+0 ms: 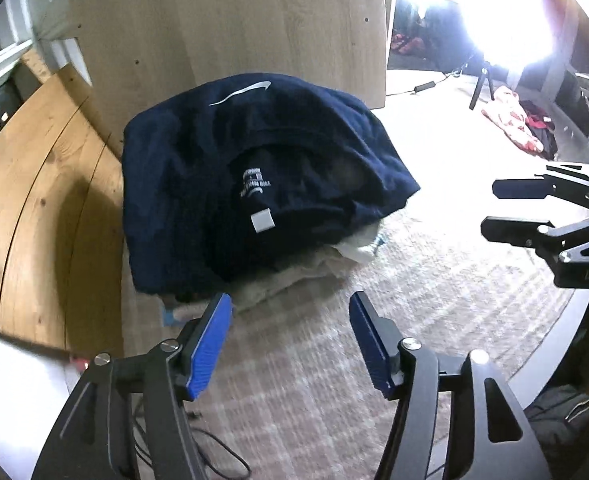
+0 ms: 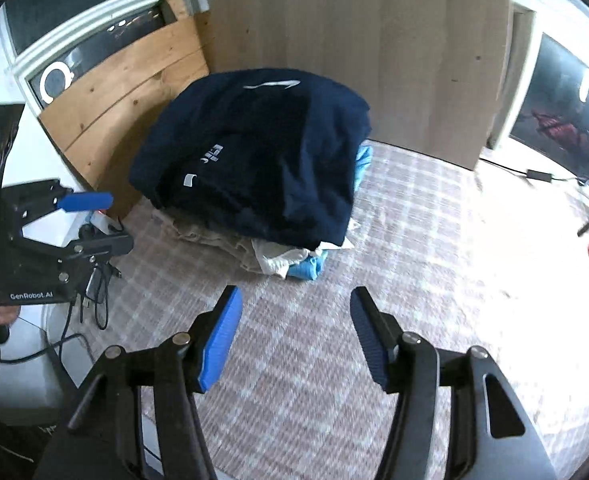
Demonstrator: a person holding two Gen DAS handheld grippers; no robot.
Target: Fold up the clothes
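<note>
Nearest, the left gripper (image 1: 290,340) and the right gripper (image 2: 296,334) hang over bare checked rug (image 2: 434,248), each with jaws released and nothing between the pads. Just beyond them lies the task's thing: a folded navy shirt (image 1: 230,168), label up, on top of a stack of folded clothes (image 2: 290,260), beige, white and light blue layers showing beneath it.

The stack sits in the rug's far corner, close against a pale wooden panel (image 2: 354,40) behind it and a pine board (image 1: 34,200) on its left. The likeliest mishap, I judge, is a gripper catching the shirt's overhanging near edge and dragging the pile askew. Cables (image 2: 94,300) at the rug's left edge could snag a finger. Open rug to the right gives free room, towards the red-and-white clothes (image 1: 510,120) lying well apart.
</note>
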